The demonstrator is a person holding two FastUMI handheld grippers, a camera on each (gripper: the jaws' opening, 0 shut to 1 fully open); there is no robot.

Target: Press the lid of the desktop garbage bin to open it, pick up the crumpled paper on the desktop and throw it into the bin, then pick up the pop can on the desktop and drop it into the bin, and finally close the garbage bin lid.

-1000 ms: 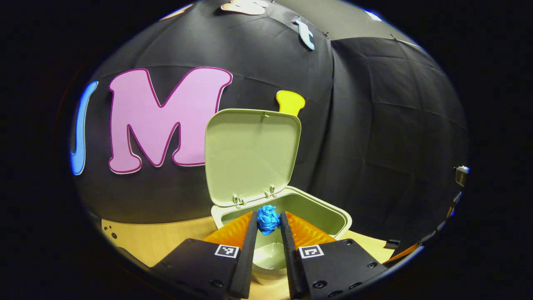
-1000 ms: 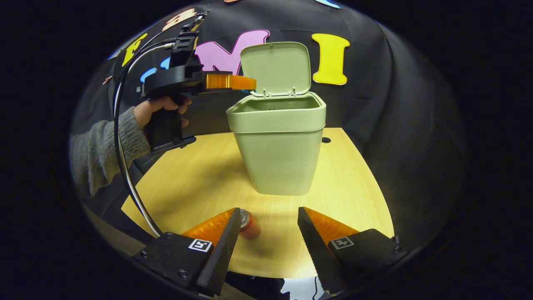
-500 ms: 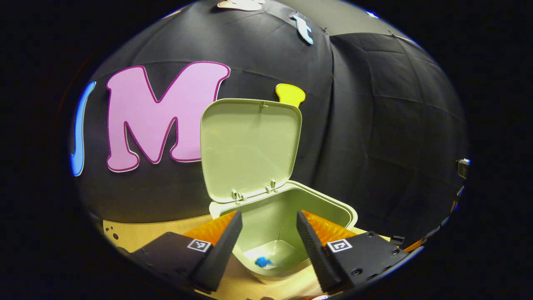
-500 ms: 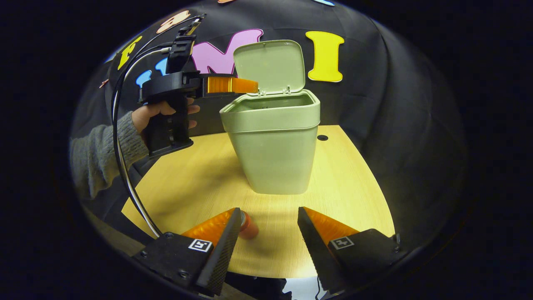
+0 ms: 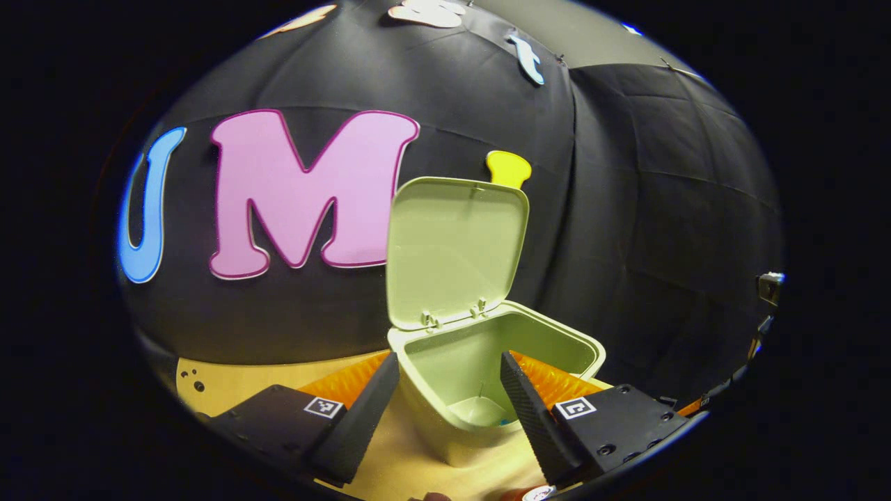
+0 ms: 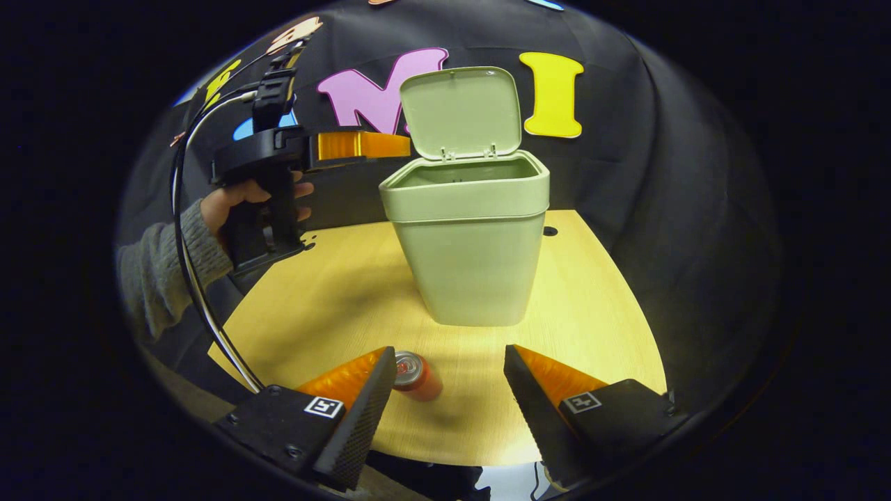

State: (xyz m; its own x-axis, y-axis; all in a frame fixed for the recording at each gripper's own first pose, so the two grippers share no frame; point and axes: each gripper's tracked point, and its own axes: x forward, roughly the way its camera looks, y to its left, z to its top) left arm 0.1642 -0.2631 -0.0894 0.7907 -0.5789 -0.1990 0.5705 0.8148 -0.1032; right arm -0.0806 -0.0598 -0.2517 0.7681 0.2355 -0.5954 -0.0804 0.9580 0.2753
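The pale green bin stands on the wooden table with its lid up. In the left gripper view I look down into the bin, whose lid is raised. My left gripper is open and holds nothing. A speck of blue paper shows on the bin floor. In the right gripper view a hand holds the left gripper level with the bin's rim, just left of it. The red pop can lies on its side by the left finger of my open right gripper.
A person's hand and grey sleeve are at the left, and a cable hangs down from them. A small hole is in the table behind the bin. The table's front edge lies just beneath my right gripper.
The left gripper opened and the blue paper fell into the bin. It has since drawn back left of the rim. The right gripper shifted slightly, so more of the can shows.
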